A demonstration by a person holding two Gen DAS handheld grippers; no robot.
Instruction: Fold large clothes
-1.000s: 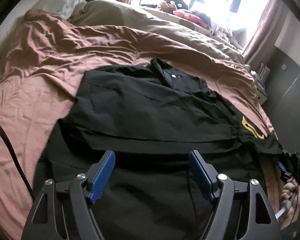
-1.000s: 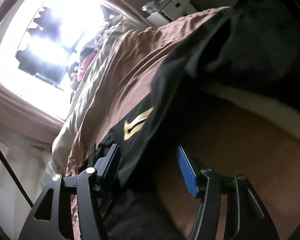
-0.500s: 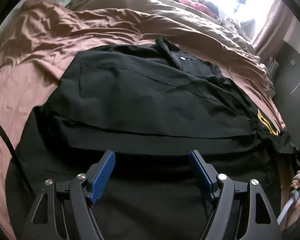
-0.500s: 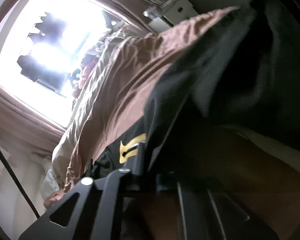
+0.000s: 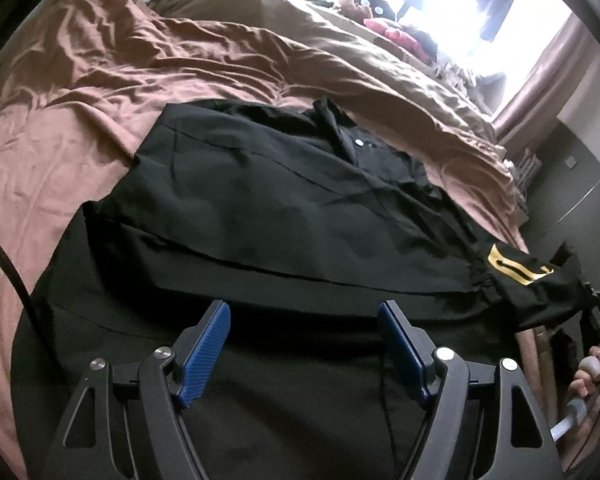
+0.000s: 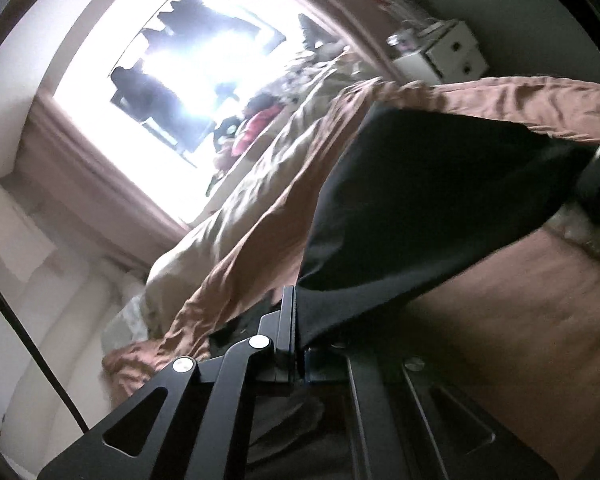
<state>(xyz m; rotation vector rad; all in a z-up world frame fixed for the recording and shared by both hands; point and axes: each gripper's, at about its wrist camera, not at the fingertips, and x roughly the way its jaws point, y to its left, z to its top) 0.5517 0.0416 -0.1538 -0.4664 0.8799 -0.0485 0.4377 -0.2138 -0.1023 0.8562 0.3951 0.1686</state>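
A large black shirt lies spread on the bed, collar and a white button toward the far side, one sleeve folded across the body. Its right sleeve with a yellow emblem is pulled out over the bed's right edge. My left gripper hovers open just above the shirt's near hem, blue pads wide apart, nothing between them. My right gripper is shut on the black sleeve fabric, which stretches up and away from the jaws, lifted off the bed.
The brown sheet is rumpled on the left, and a beige duvet is heaped at the back. Soft toys sit under the bright window. A white drawer unit stands by the bed. A hand shows at the right edge.
My right gripper closed on the sleeve near the yellow emblem, then lifted and swung it sideways. My left gripper sank slightly toward the shirt and stayed open.
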